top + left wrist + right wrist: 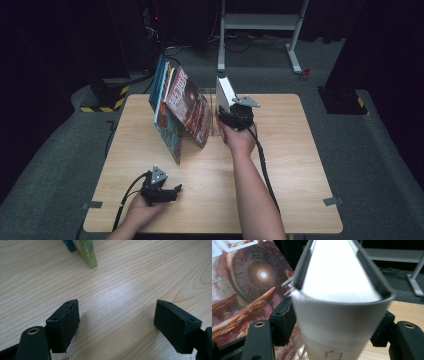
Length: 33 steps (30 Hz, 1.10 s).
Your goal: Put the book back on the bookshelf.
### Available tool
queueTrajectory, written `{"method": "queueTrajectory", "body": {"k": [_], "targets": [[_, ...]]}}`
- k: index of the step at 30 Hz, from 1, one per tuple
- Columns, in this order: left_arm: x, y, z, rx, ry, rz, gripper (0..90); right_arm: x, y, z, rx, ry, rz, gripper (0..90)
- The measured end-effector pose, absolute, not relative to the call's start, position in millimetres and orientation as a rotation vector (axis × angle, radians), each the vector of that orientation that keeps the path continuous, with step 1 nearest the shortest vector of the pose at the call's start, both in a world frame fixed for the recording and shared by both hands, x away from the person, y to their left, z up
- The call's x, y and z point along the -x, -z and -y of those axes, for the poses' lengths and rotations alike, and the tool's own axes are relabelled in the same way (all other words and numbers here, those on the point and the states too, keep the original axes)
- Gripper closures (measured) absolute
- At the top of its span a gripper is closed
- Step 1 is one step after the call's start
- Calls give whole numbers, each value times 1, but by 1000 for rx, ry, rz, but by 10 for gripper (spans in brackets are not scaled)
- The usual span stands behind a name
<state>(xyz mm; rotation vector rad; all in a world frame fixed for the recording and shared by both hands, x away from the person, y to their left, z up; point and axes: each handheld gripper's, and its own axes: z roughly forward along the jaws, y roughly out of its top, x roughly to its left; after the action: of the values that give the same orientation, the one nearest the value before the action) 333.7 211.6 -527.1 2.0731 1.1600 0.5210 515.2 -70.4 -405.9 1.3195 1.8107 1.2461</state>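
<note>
1. The right tool (227,115) has the white book (226,92) between its jaws at the far middle of the bench (290,165). It sits just right of the leaning row of books (172,105). In the right gripper view the spine faces the camera and the black pads sit right at both covers. I can't tell whether they're actually squeezing or just resting there.

2. Why grab it by the spine end? My guess is that it keeps the pages shut. It also lets the hand steer the book standing on its edge, so it can go in alongside the others.

3. The white book tips a bit to the left, the same way the row leans. The red-covered one (187,105) is the nearest neighbour, close beside it, so the plan looks like stacking it against that cover.

4. The left tool (175,191) is parked at the near left of the bench, well apart from the books. Its jaws are apart with nothing but bare wood between them. It's probably just staying out of the way, or waiting to steady the row if it slides.

5. Risk as I see it: the row is only leaning, so a nudge from the white book could push it over.
</note>
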Motion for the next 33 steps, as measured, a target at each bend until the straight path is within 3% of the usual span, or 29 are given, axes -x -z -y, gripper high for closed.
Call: {"method": "queueTrajectory", "body": {"k": [16, 33], "targets": [[-334, 527, -211, -2071, -517, -1161, 209, -516, 399, 66, -1317, -1202, -1766, 531], [-334, 527, -212, -2079, -518, -1152, 209, -524, 390, 62, -1330, -1211, -1719, 546]]}}
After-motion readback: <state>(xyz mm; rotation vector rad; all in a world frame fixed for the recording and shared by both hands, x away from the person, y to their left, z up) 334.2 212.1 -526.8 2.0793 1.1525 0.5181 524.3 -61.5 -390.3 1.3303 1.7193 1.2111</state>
